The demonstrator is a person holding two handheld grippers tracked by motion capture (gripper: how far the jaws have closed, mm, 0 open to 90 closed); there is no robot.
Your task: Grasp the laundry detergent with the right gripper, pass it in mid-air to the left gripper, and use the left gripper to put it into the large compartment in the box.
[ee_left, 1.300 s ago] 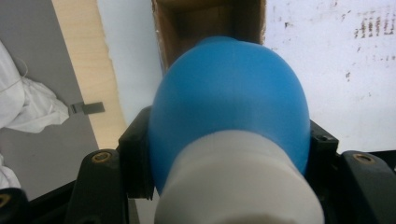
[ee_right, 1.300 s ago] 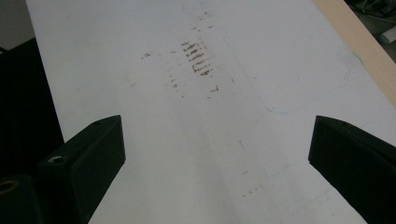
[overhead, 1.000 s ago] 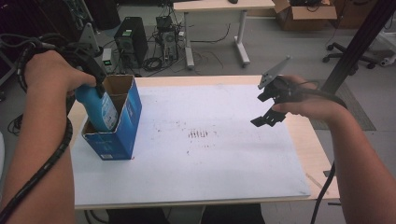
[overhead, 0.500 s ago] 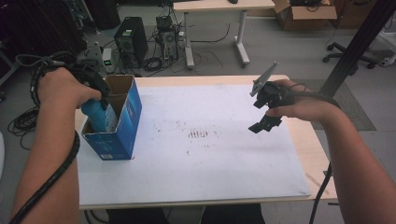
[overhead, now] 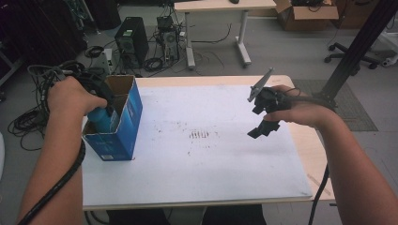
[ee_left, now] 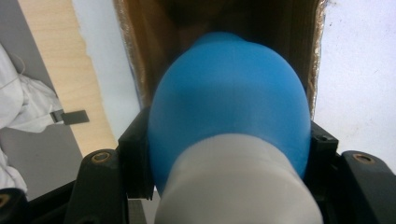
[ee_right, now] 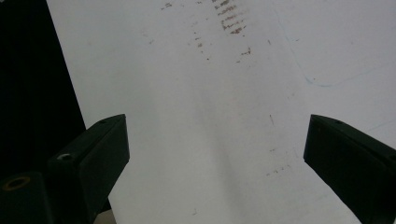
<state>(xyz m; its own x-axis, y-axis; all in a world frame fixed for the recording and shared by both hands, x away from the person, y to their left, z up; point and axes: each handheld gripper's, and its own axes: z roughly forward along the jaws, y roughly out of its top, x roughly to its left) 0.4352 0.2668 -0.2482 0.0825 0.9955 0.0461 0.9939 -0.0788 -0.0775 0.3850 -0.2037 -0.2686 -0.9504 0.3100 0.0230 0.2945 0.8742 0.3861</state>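
Note:
A blue bottle (overhead: pixel 100 120) with a pale grey cap end (ee_left: pixel 233 186) hangs partly inside an open blue cardboard box (overhead: pixel 126 127) at the left of the white table (overhead: pixel 211 168). My left gripper (overhead: pixel 104 111) is shut on it; in the left gripper view the black jaws press on both sides of the bottle (ee_left: pixel 229 102), above the box's brown inside (ee_left: pixel 154 42). Over the table's right half my right gripper (overhead: pixel 257 121) hovers open with nothing in it. Through its own view, the right gripper (ee_right: pixel 215 149) looks down on bare tabletop (ee_right: pixel 187 70).
Brown scuff marks (overhead: pixel 201 135) dot the table's middle. Beyond the far edge lie a computer tower (overhead: pixel 127 37), floor cables (overhead: pixel 33 112) and a second desk (overhead: pixel 216 18). A black pole (overhead: pixel 352 51) rises at the right. A wooden strip (overhead: pixel 319 154) borders the right edge.
My left hand has sunk, taking the blue bottle deeper into the box. The right hand has stayed about where it was, jaws still wide.

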